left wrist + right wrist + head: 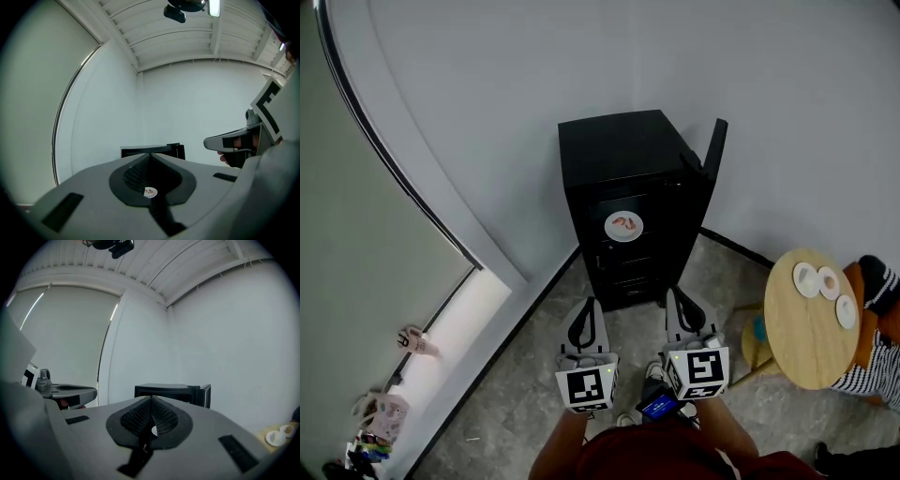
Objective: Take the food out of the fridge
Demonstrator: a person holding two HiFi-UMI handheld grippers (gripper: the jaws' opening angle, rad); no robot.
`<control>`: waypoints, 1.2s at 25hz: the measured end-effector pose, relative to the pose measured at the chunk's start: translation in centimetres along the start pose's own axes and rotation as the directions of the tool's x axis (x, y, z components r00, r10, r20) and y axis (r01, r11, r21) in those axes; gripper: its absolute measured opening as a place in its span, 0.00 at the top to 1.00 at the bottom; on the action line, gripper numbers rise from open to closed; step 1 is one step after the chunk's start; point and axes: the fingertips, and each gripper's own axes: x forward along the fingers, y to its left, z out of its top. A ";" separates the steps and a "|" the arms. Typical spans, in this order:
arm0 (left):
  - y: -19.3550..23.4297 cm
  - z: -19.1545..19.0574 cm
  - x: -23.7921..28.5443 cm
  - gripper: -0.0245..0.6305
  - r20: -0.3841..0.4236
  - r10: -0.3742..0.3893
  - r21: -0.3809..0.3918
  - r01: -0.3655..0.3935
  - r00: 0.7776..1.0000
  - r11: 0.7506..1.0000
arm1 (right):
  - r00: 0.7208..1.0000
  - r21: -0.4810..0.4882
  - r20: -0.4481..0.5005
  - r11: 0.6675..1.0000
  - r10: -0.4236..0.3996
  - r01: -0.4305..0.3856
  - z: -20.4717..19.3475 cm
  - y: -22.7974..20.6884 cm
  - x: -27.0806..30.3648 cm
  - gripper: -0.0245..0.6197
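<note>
The left claw (587, 309) is clenched on nothing and points level at the black fridge (619, 141), whose door (713, 150) hangs open on the right side. A plate of food (623, 226) sits on an upper shelf inside, well apart from both claws. The right claw (677, 302) is clenched and empty too. Further right, a round table (797, 328) carries small dishes (827, 282). This looks like the approach. Next, I'd say, one claw must open and reach in for the plate's rim.
</note>
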 end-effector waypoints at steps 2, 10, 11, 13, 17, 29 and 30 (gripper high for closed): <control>-0.2 0.4 1.7 0.94 0.014 0.004 0.002 -0.004 1.000 1.000 | 1.000 -0.002 0.001 1.000 0.011 -0.011 0.1 -0.9 1.6 0.93; -1.4 1.7 8.9 0.94 0.039 0.042 0.009 -0.042 0.998 0.999 | 0.999 -0.007 0.017 0.999 0.043 -0.043 1.2 -6.2 7.6 0.93; -1.5 1.8 9.7 0.94 0.040 0.047 0.010 -0.047 0.998 0.999 | 0.999 -0.006 0.017 0.999 0.048 -0.048 1.2 -6.8 8.3 0.93; -1.8 1.9 11.3 0.94 0.049 0.057 0.012 -0.058 0.997 0.998 | 0.998 -0.006 0.016 0.998 0.059 -0.059 1.2 -7.9 9.5 0.93; -2.6 2.1 13.9 0.94 0.057 0.079 0.021 -0.081 0.995 0.997 | 0.997 -0.004 0.013 0.997 0.074 -0.074 1.2 -10.2 11.5 0.93; -2.1 2.2 18.4 0.94 0.067 0.095 0.015 -0.096 0.993 0.995 | 0.993 -0.015 0.013 0.993 0.120 -0.120 0.8 -11.7 15.8 0.93; -1.8 2.1 18.6 0.94 0.068 0.091 0.012 -0.092 0.994 0.996 | 0.993 -0.021 0.011 0.993 0.119 -0.118 0.8 -11.5 16.2 0.93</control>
